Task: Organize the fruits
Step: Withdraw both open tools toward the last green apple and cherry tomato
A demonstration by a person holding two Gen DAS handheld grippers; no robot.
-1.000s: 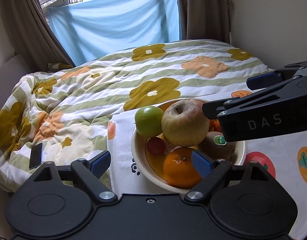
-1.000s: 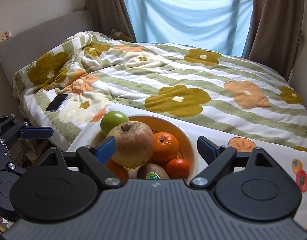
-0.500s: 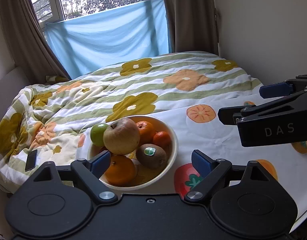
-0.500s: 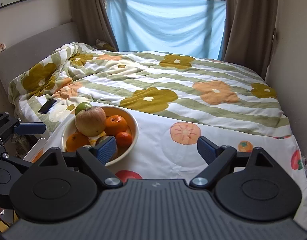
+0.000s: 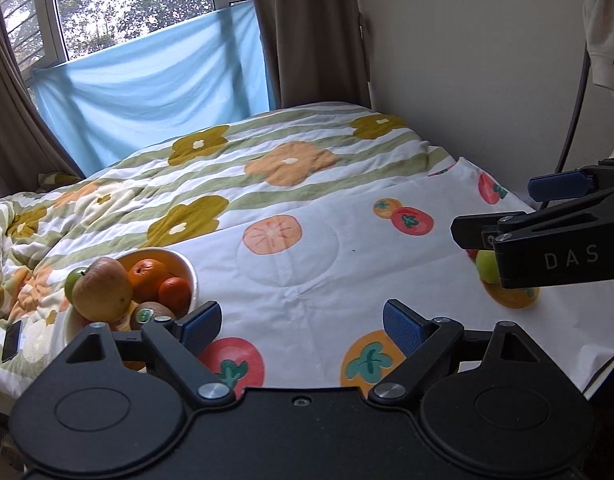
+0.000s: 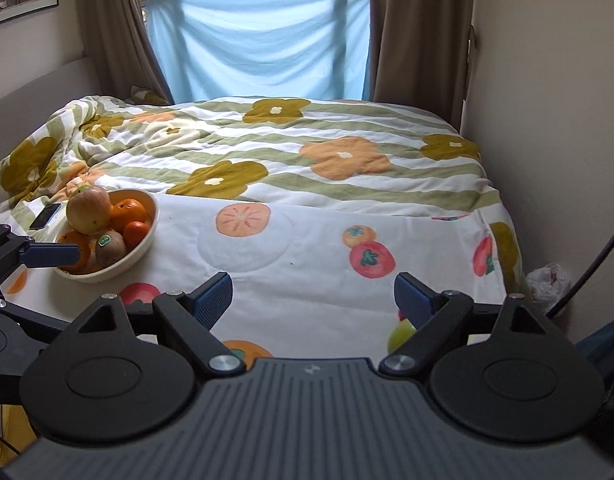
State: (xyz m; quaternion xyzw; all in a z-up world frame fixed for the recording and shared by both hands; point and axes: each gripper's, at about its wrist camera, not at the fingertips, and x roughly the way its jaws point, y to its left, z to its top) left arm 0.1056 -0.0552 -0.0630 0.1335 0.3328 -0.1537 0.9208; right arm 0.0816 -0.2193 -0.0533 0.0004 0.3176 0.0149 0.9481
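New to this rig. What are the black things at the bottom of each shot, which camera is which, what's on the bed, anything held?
They are handheld two-finger grippers, one per hand, no robot arm. Each picture comes from a fisheye camera on a gripper, looking along its blue-padded fingers.

The left gripper and right gripper are both open and empty.

On the fruit-print white cloth sits a cream bowl of apples, oranges and a kiwi. A lone green apple lies apart near the right gripper. A black phone lies on the flowered quilt.

A bowl (image 6: 147,236) of fruit sits on a printed cloth (image 6: 307,256) spread over the near end of the bed (image 6: 347,168). A phone (image 6: 45,216) lies on the quilt just left of the bowl. A lone fruit (image 5: 486,267) rests on the cloth far right, well apart from the bowl.
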